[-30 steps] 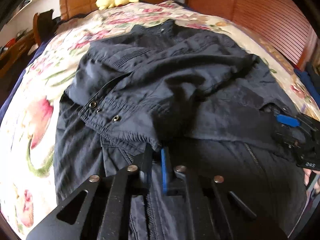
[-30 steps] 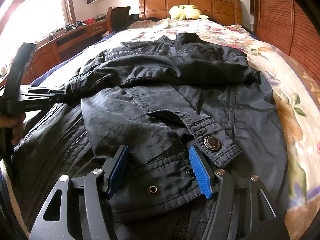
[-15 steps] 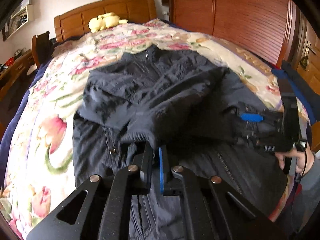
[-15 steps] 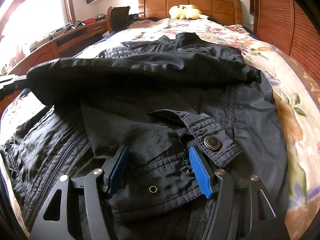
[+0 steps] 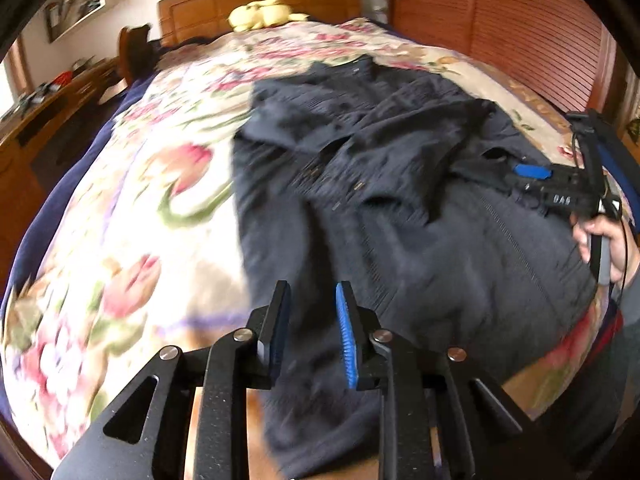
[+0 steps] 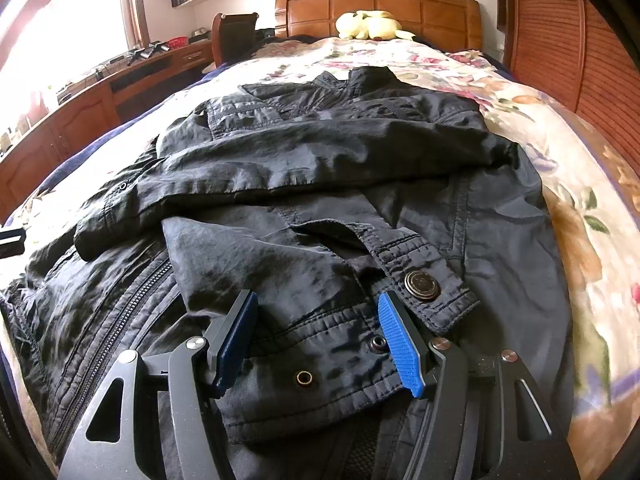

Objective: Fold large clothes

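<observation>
Bed (image 6: 580, 184): wooden headboard at far end, floral cover across whole top, dark blue layer showing along left edge.

Jacket (image 6: 320, 168): large, black, spread over middle of bed, collar toward headboard, hem at foot edge and hanging slightly past it in left wrist view. One sleeve folded crosswise over chest; second sleeve laid over lower front, cuff toward foot edge. Zipper (image 6: 120, 320) running along lower left front.

Desk (image 6: 100, 96): wooden, beside left edge of bed, small clutter on top, too small to tell apart.

Right gripper (image 6: 318, 340): at foot edge, blue-padded fingers spread wide either side of sleeve cuff (image 6: 320, 364), holding nothing; cuff fabric lying between, contact with pads not clear. Same gripper seen in left wrist view (image 5: 532, 171) near right edge of bed, held by a hand (image 5: 612, 248).

Left gripper (image 5: 310, 320): above foot edge of bed near jacket's left hem, fingers parted by a narrow gap, nothing between them. View blurred.

Plush toy (image 6: 370, 24): pale yellow, against headboard.

Metal button (image 6: 421, 285): on cuff tab, just beside right finger. Snap studs (image 6: 304, 377) on cuff below.
</observation>
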Demonstrator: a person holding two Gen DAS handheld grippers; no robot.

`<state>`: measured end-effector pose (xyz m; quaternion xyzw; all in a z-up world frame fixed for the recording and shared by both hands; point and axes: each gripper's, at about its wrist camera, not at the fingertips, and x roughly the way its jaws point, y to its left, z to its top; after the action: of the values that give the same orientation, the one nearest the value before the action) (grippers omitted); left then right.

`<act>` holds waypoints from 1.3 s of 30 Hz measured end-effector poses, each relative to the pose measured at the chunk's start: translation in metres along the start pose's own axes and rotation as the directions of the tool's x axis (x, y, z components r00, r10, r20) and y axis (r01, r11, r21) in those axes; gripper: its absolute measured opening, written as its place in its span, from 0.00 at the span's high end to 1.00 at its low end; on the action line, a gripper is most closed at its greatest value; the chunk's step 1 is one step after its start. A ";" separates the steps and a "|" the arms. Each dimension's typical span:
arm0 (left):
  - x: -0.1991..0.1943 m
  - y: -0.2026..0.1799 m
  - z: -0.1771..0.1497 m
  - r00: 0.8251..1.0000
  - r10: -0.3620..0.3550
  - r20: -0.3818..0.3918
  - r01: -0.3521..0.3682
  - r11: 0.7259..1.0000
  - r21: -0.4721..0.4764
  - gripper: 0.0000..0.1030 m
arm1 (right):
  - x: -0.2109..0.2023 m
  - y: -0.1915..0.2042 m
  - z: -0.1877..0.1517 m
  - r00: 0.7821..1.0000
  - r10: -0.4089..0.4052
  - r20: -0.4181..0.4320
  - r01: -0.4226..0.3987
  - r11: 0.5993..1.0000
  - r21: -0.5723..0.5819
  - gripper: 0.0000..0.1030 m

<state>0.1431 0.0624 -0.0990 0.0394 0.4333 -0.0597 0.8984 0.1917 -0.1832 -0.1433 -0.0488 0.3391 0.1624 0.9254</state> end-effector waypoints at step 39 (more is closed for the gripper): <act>-0.007 0.020 -0.072 0.999 -0.035 -0.037 0.031 0.995 -0.097 0.74 | -0.141 -0.033 -0.087 0.968 -0.240 -0.073 0.244 0.969 0.047 0.13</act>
<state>0.0860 0.0920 -0.1381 -0.0101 0.4534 -0.0530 0.8897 0.0480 -0.2701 -0.1198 -0.0695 0.3658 0.0370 0.9273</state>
